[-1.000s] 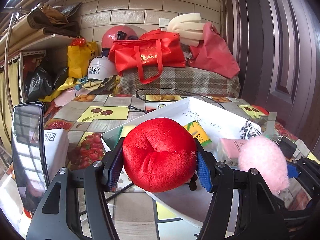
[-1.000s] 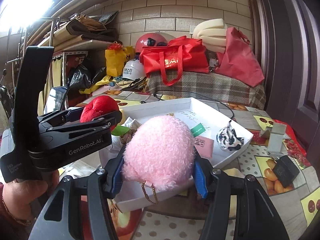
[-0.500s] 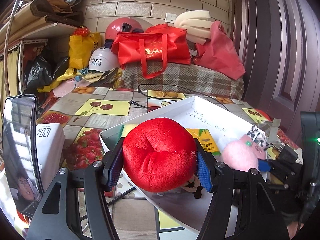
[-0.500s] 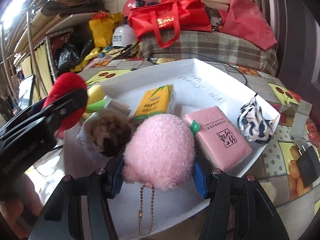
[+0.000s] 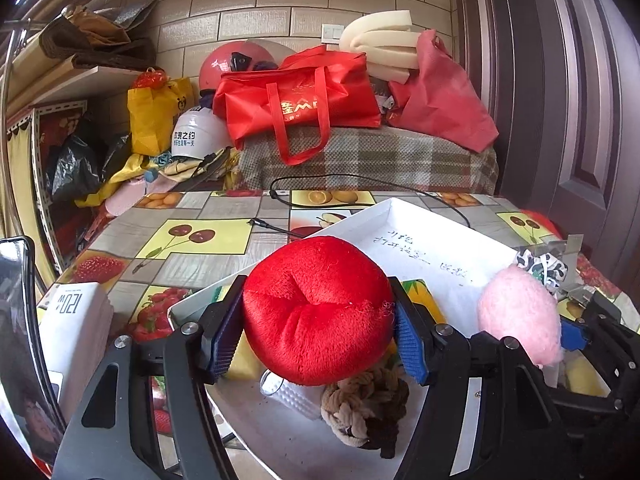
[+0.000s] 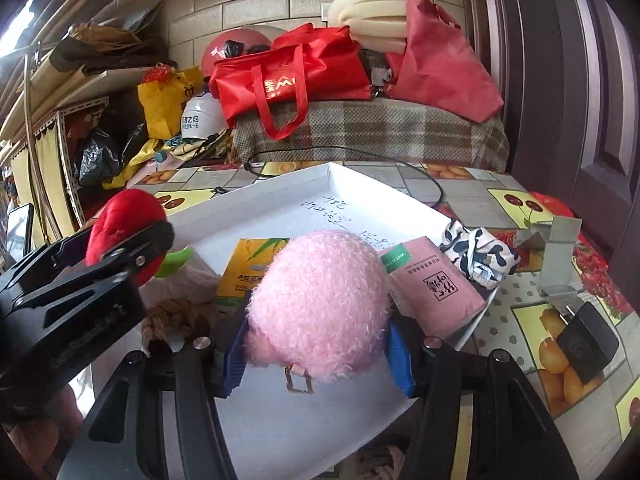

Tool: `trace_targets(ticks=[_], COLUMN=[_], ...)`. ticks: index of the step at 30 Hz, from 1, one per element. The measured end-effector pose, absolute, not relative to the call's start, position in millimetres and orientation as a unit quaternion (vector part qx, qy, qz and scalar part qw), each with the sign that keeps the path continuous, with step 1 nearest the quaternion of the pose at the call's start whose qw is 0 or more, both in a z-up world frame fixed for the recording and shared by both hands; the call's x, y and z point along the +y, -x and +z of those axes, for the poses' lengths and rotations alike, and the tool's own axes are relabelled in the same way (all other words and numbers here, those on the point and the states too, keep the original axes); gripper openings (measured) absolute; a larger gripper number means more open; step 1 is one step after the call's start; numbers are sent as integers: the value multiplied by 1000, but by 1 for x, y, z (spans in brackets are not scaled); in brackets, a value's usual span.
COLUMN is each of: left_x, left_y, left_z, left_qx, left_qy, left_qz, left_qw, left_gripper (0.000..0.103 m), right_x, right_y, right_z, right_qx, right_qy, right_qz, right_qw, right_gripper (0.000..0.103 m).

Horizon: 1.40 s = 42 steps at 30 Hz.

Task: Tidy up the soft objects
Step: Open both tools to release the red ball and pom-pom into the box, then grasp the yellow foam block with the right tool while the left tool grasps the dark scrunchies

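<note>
My left gripper (image 5: 316, 336) holds a red plush ball (image 5: 316, 308) over the near left part of the white tray (image 5: 384, 208). Its jaws are opening, and the blue pads still touch the plush on both sides. My right gripper (image 6: 316, 356) is shut on a fluffy pink plush ball (image 6: 320, 300) with a metal clasp hanging under it, over the tray's (image 6: 256, 196) near middle. In the tray lie a yellow tissue pack (image 6: 252, 264), a pink tissue pack (image 6: 432, 284) and a brown knitted piece (image 5: 368, 408). A black-and-white cloth (image 6: 480, 252) rests on the right rim.
A white box (image 5: 76, 320) and a dark phone screen (image 5: 16, 340) stand left of the tray. A black charger (image 6: 584, 340) and a grey bracket (image 6: 560, 256) lie on the fruit-print tablecloth to the right. A black cable (image 5: 360, 184) runs behind the tray. Bags and helmets are piled at the back.
Both grippers have moved forward over the tray with their plush balls. The brown knitted piece now shows under the red ball; the pink ball has come in over the tissue packs.
</note>
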<state>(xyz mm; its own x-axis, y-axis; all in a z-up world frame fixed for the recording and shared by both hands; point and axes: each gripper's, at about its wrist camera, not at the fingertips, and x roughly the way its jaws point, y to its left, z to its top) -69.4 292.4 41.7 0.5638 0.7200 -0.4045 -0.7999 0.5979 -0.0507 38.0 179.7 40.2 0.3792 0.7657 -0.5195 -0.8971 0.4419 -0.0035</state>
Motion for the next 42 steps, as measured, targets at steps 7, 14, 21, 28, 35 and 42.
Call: trace_targets(ticks=[7,14,21,28,35,42], left_x=[286,283,287,274,262,252], left_y=[81,88,101,103,105,114], left_z=[45,47,46,46,46,45], left_qx=[139,119,105,111,115,115], left_qy=[110,107,133,124,113,118], left_qz=[449,454,465,463,464,466], left_qw=[876,876,869,871,871,870], left_gripper=[103,103,103,103,103,103], right_x=[188,184,182,159,123,101], right_y=[-26,-15,-16,-10,-11,-11], right_z=[41,45,46,52,54,55], right_qx=[202,164,160,122,124,126], right_qy=[171,181,173,135,116,107], right_qz=[517,513,507,506,513,502], right_qw=[814,823,829,843,841,849], right_gripper=[90,103,103,103,103,103])
